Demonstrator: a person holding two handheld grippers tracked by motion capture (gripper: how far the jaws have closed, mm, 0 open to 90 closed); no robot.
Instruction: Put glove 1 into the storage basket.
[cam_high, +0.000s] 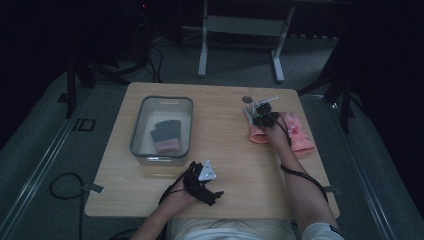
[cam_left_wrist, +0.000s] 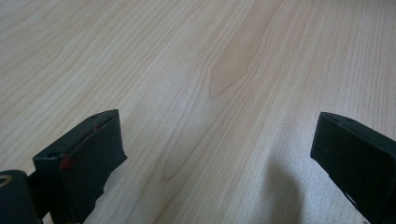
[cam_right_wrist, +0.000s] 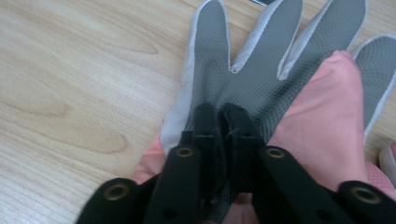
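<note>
High view: the table is pale wood, and a grey bin sits on its left half with a dark glove with a pink cuff lying inside. My left gripper rests low near the table's near edge, well apart from the bin, grey plate on top; from here I cannot tell how its jaws stand. My right gripper is out at the far right of the table, down on a pile of pink and grey gloves; a second pink glove lies just beside it to the right. A small round dark spot marks the tabletop near the far edge, beyond that gripper. Left gripper view: the left gripper has its jaws spread wide, with bare wood grain between them and nothing touched. Right gripper view: the right gripper has its jaws pressed together, pinching the fabric of the grey glove at the palm. This glove lies flat on the wood, grey dotted palm up with white edging, fingers fanned away from me. A pink fold lies over its right side, touching the jaw there.
</note>
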